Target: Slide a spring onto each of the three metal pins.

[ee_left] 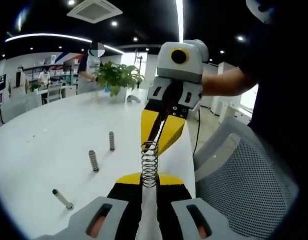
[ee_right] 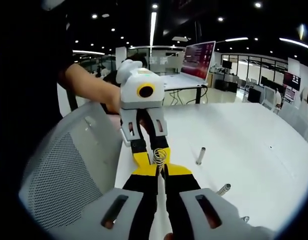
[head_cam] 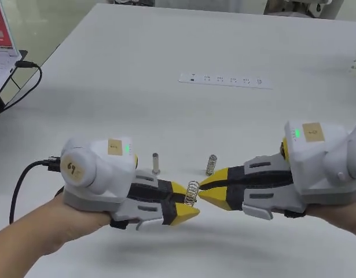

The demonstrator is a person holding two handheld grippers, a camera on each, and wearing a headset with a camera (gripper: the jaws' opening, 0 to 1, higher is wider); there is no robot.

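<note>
Steel spring (head_cam: 191, 193) at lower centre sits pinched between narrowed left tongs (head_cam: 189, 200) and right tongs (head_cam: 201, 190), seemingly a hand-over; next, one releases, threading it onto the bare pin (head_cam: 156, 164) above-left.

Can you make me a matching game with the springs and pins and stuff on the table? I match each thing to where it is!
Things:
1. loose spring
2. bare pin
3. pin with a spring
4. power strip

Places or states:
A. lies flat further back on the table
B. between the tips of the left gripper and the right gripper
C. stands with nothing on it
D. stands with a coil already around it

Pairs: 1-B, 2-C, 3-D, 4-A
</note>
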